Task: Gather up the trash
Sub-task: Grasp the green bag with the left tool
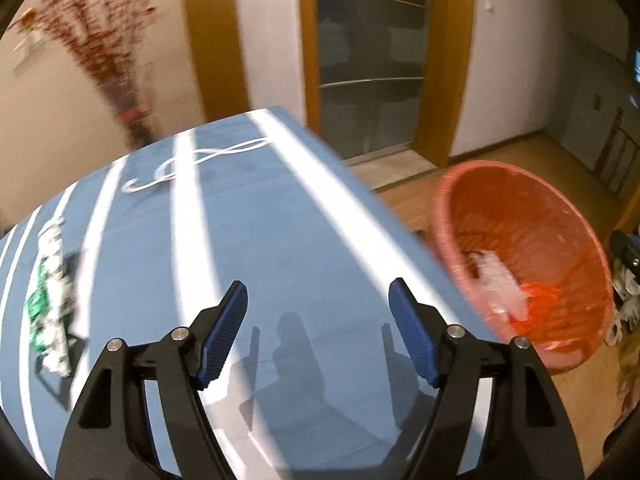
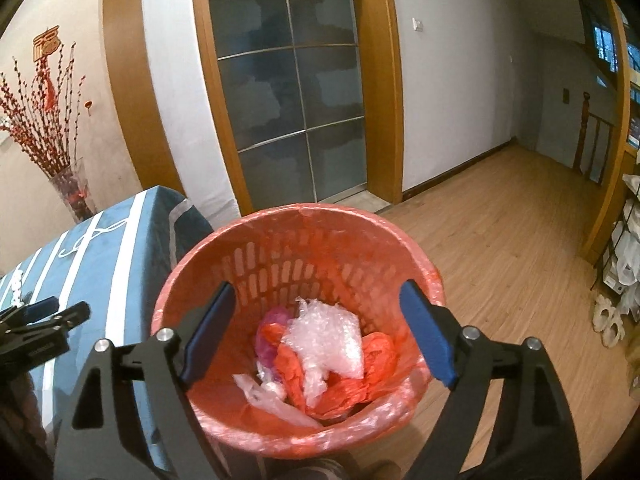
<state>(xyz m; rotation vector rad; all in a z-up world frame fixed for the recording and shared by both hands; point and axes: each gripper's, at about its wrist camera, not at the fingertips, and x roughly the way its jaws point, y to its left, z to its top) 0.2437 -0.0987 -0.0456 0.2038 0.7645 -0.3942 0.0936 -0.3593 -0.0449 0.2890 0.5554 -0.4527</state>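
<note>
A red slotted waste basket (image 2: 248, 236) lined with a red bag stands on the floor beside the table; it also shows at the right in the left wrist view (image 1: 460, 184). Inside lie clear bubble wrap (image 2: 328, 332), red plastic bags (image 2: 372, 356) and a pale plastic scrap (image 2: 272, 396). My right gripper (image 2: 318, 292) hangs open over the basket, nothing between its fingers. My left gripper (image 1: 318, 292) is open and empty above the blue striped tablecloth (image 1: 260, 248). A green-and-white crumpled wrapper (image 1: 50, 300) lies at the table's left. A thin white string (image 1: 200, 160) lies at the far end.
A tall vase of red-berried branches (image 2: 72, 188) stands by the wall behind the table. A glass door in a wood frame (image 2: 288, 92) is straight ahead. Wood floor (image 2: 500, 240) spreads to the right, with a shelf of white things (image 2: 624, 280) at the far right edge.
</note>
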